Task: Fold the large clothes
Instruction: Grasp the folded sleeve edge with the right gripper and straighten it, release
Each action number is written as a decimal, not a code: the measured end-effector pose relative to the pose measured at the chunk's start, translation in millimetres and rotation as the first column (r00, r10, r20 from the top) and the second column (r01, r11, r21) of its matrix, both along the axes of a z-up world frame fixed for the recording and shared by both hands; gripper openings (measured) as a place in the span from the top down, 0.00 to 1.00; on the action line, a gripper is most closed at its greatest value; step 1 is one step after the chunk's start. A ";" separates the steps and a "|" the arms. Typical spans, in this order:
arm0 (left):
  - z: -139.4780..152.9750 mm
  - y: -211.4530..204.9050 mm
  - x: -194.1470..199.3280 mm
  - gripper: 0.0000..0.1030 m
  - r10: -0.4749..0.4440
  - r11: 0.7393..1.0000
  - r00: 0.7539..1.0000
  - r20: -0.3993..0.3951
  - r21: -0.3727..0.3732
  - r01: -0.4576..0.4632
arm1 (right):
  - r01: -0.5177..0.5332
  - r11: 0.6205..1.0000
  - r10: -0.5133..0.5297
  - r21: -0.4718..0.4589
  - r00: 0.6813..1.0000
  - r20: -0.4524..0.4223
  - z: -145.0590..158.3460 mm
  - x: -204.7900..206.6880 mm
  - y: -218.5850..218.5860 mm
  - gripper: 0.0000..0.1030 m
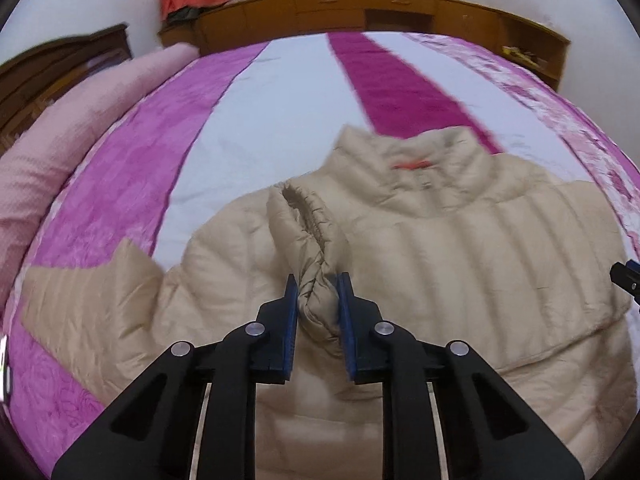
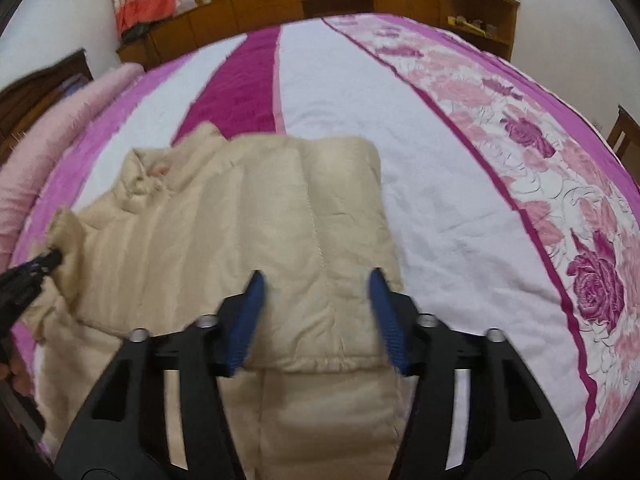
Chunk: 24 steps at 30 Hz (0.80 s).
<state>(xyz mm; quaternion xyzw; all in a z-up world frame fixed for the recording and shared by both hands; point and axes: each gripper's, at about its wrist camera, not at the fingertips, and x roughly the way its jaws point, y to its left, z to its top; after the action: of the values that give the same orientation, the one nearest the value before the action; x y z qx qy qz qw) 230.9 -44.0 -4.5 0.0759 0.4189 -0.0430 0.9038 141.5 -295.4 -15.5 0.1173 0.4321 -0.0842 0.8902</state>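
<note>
A beige quilted puffer jacket (image 1: 460, 248) lies flat on the bed, collar away from me. My left gripper (image 1: 317, 280) is shut on the cuff of its left sleeve (image 1: 308, 232), which is lifted over the jacket body. In the right wrist view the jacket (image 2: 224, 240) has its right sleeve (image 2: 320, 216) folded across the body. My right gripper (image 2: 317, 276) is open, its blue pads either side of that sleeve's cuff end, just above it. The left gripper (image 2: 50, 259) shows at the left edge, holding the cuff.
The bed cover (image 1: 288, 92) has white, pink and magenta stripes, with a rose band (image 2: 540, 184) on the right. A rolled pink blanket (image 1: 60, 140) lies along the left edge. A wooden cabinet (image 1: 360, 12) stands beyond the bed, a dark headboard (image 1: 52, 68) at left.
</note>
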 end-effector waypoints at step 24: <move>-8.5 71.7 -28.3 0.29 0.063 0.997 0.994 -0.084 -0.029 -0.066 | 0.016 0.998 -0.017 0.063 1.000 0.010 8.1 -22.4 -2.5 0.29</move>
<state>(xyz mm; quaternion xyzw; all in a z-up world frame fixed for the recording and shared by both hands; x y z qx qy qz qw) 202.5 27.7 -13.0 0.0461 0.4575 -0.0236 0.8877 119.2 -297.9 -7.4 0.1493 0.4287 -0.0772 0.8877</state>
